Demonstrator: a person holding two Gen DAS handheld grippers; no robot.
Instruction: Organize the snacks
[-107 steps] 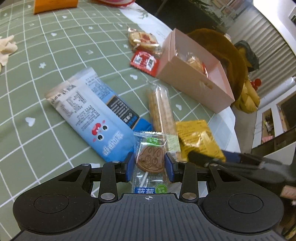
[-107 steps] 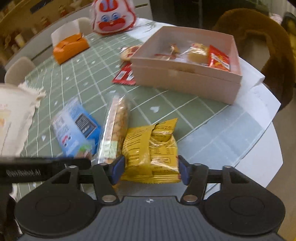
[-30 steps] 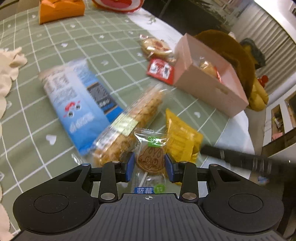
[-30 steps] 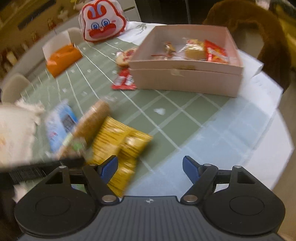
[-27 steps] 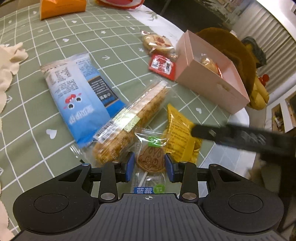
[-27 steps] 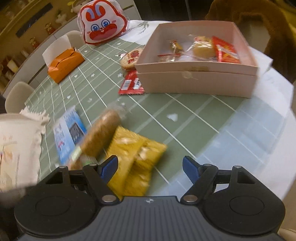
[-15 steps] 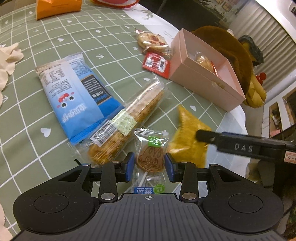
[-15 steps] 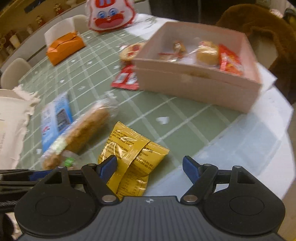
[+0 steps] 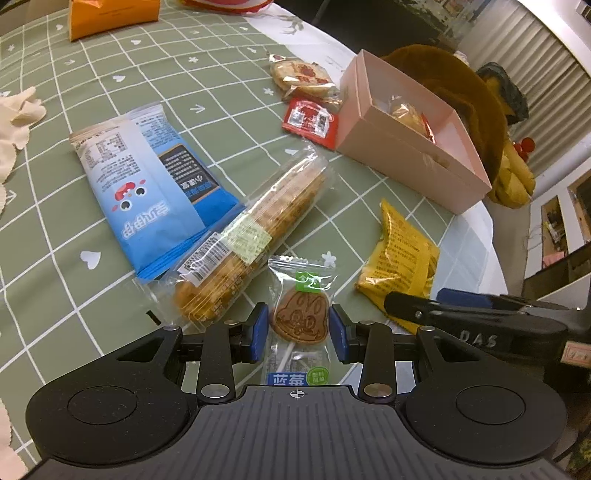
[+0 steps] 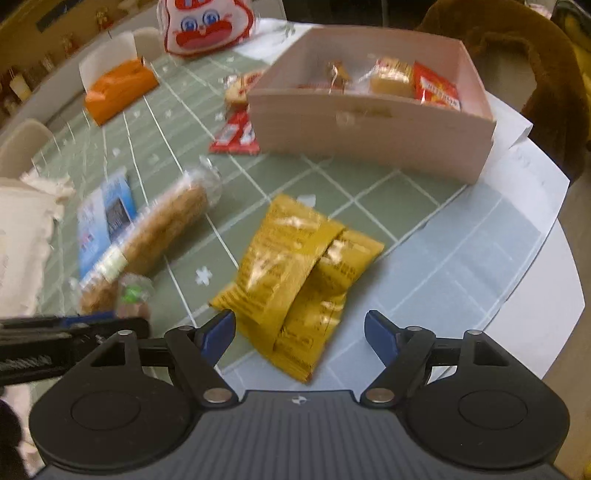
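A clear-wrapped brown rabbit-shaped lollipop (image 9: pixel 301 319) sits between the blue pads of the left gripper (image 9: pixel 298 332), the pads closed against the edges of its wrapper; the stick and a blue-and-green label run down behind the gripper's black body, which cuts off the wrapper's lower end. The right gripper (image 10: pixel 299 334) stands wide, its blue fingertips either side of the near end of a crinkled yellow foil snack packet (image 10: pixel 299 269) that lies on the green grid-patterned tablecloth (image 9: pixel 221 74); the pads touch nothing, and the packet's nearest corner slips out of sight under the gripper. Beyond it stands the open pink cardboard box (image 10: pixel 369 122), near the table's edge, holding a red packet (image 10: pixel 436 88), a pale wrapped cake (image 10: pixel 391 79) and a small twisted sweet, the last too blurred to make out. A long clear-wrapped biscuit stick pack (image 9: pixel 251 236) lies diagonally, partly over a blue and white snack bag (image 9: pixel 147 184). A flat red sachet (image 9: pixel 310 120) rests against the box's left wall, with a round wrapped rice cracker (image 9: pixel 303 75) just behind it. At the far edge an orange pouch (image 9: pixel 110 14) is cropped by the left view. The right wrist view is motion-blurred, smearing print on every packet. A cream cloth (image 10: pixel 22 240) at left is only partly in frame.
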